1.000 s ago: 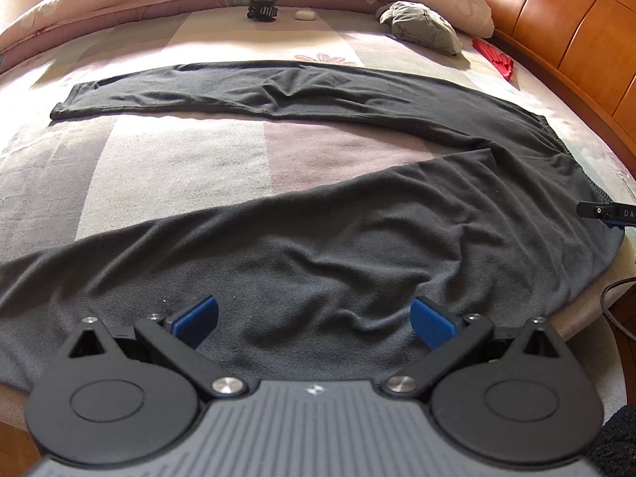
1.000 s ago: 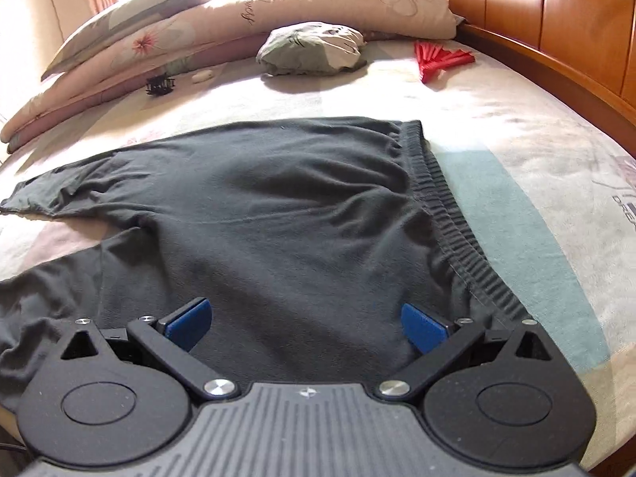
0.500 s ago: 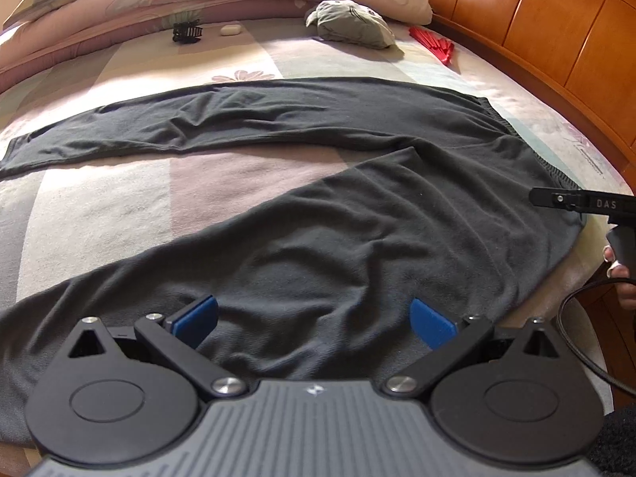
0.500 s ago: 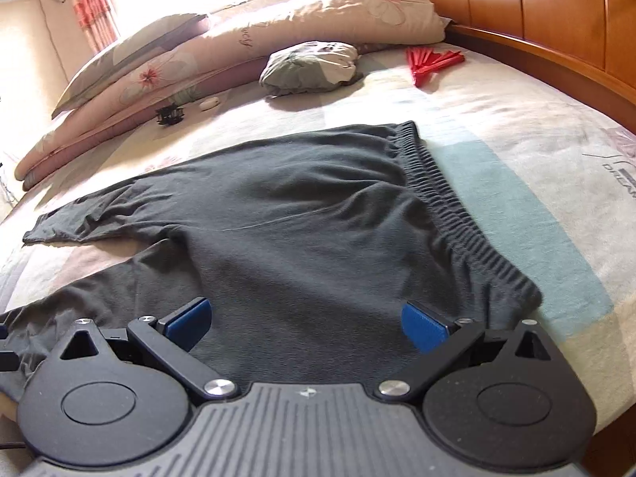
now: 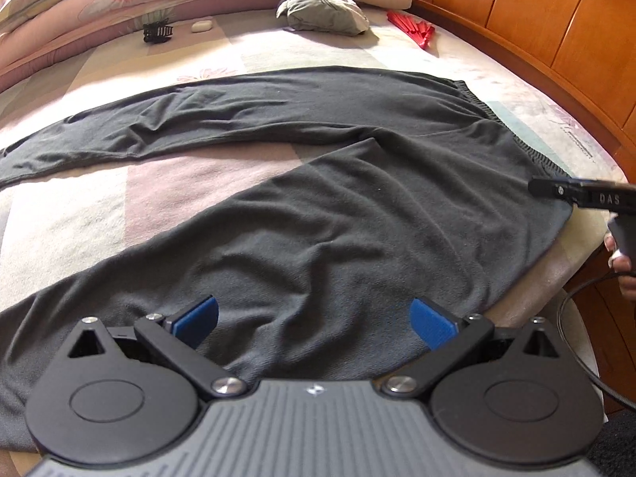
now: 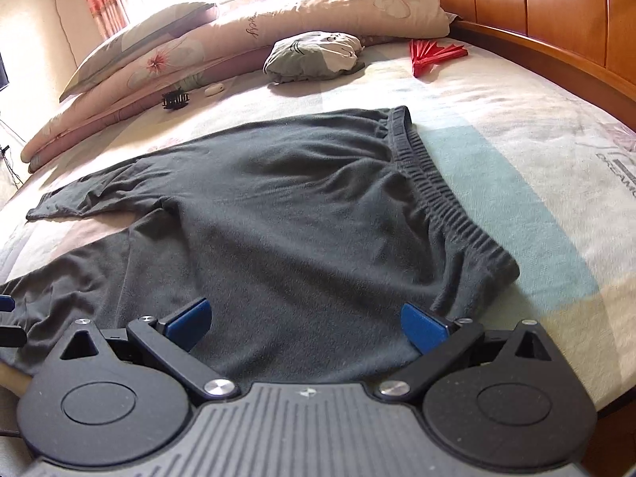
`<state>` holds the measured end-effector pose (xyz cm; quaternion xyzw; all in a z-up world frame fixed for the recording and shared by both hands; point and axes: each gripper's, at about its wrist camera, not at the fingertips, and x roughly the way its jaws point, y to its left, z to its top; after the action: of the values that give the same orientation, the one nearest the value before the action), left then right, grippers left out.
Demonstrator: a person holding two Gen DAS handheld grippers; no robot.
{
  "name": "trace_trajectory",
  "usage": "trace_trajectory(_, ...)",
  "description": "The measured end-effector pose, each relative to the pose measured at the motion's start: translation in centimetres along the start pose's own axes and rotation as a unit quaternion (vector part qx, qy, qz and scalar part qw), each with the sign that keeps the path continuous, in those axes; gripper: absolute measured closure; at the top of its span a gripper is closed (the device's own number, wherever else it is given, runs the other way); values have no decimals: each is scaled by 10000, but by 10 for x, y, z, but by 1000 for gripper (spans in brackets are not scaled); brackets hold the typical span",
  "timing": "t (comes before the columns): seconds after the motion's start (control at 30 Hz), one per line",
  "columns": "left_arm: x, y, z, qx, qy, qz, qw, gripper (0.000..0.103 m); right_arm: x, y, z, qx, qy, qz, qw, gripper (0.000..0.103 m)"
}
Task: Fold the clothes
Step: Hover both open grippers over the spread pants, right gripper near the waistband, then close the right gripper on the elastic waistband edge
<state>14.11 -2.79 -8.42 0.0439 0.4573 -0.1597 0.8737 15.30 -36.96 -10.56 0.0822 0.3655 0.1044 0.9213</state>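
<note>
Charcoal knit trousers [image 5: 357,214], spread flat on the bed [image 6: 516,151], look limp, light and stretchy, best pinched at the ribbed waistband [image 6: 445,202]; left claw [image 5: 314,318] and right claw [image 6: 306,318] both gape, empty.

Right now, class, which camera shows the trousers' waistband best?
The right wrist view: the ribbed waistband runs its whole length, close and unobstructed. The left wrist view shows it only as a thin strip at the trousers' far right edge, its lower end behind the right gripper.
</note>
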Motion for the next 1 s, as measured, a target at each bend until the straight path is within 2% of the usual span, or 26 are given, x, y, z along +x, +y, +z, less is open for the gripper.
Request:
trace_trajectory(0.17, 2, -12, 2, 89, 76, 57, 9999, 1, 16, -2, 34, -95, -306, 348, 9989, 0)
trace_trajectory(0.3, 3, -12, 1, 52, 124, 176, 9998, 1, 48, -12, 45, 126, -104, 497, 9986, 0)
trace_trajectory(0.4, 4, -7, 0, -48, 132, 264, 9996, 1, 64, -31, 41, 346, 71, 409, 9985, 0)
trace_trajectory(0.53, 8, -1, 2, -226, 11, 264, 9994, 1, 53, -48, 42, 627, 23, 652, 9959, 1)
trace_trajectory(0.67, 13, -2, 6, -245, -64, 105, 9996, 1, 37, -55, 65, 392, -201, 600, 9972, 1)
trace_trajectory(0.77, 15, -5, 5, -217, -87, 76, 9997, 1, 45, -72, 87, 442, -77, 714, 9964, 15)
trace_trajectory(0.83, 17, -3, 4, -260, -72, 106, 9996, 1, 61, -88, 97, 695, 149, 882, 9936, 45)
trace_trajectory(0.93, 19, 3, -1, -373, 11, 164, 9992, 1, 83, -105, 101, 969, 330, 917, 9905, 60)
trace_trajectory(1.0, 20, 6, -4, -411, 64, 207, 9989, 1, 92, -110, 100, 1031, 336, 899, 9900, 63)
